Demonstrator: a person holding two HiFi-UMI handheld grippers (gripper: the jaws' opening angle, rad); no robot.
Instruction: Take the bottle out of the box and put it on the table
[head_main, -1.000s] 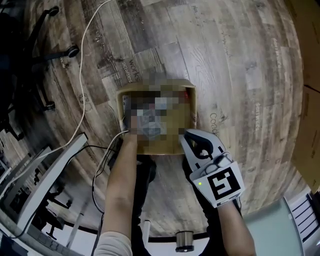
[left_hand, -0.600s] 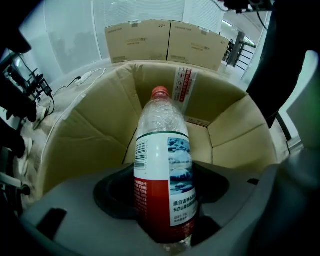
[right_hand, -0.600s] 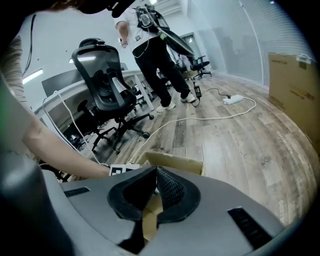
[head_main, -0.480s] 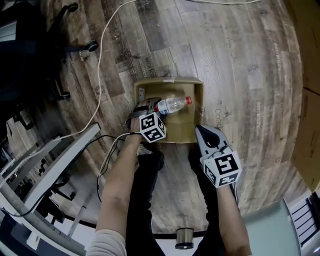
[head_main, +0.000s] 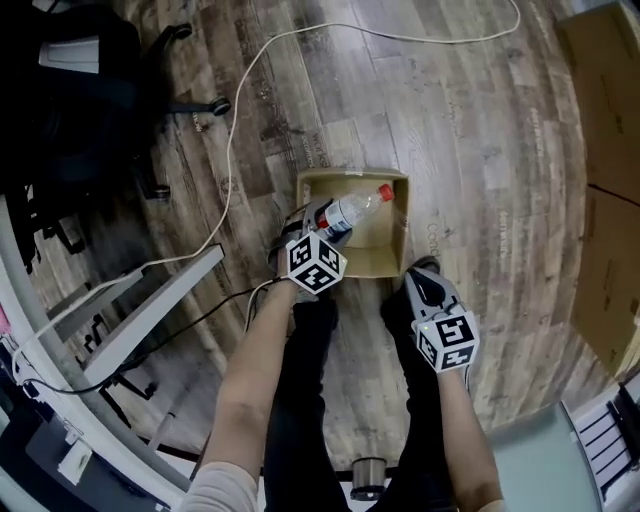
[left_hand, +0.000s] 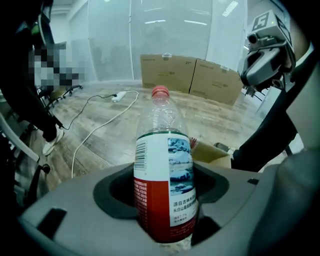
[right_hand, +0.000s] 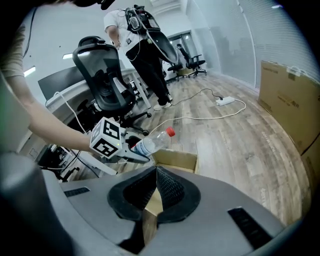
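A clear plastic bottle (head_main: 348, 211) with a red cap and a red and white label hangs tilted above the open cardboard box (head_main: 392, 250) on the wooden floor. My left gripper (head_main: 320, 226) is shut on the bottle's lower body; in the left gripper view the bottle (left_hand: 164, 170) stands between the jaws, cap pointing away. My right gripper (head_main: 421, 275) hovers at the box's near right corner with its jaws shut on nothing. From the right gripper view I see the left gripper (right_hand: 131, 148) carrying the bottle (right_hand: 151, 141) over the box (right_hand: 176, 160).
A white cable (head_main: 235, 150) runs over the floor left of the box. A black office chair (head_main: 90, 110) and a white desk frame (head_main: 150, 310) stand at the left. Large cardboard boxes (head_main: 605, 150) lie at the right. A person (right_hand: 145, 45) stands far off.
The left gripper has risen with the bottle, which now hangs higher and more tilted over the box. The head camera has risen too. The right gripper has drawn back slightly.
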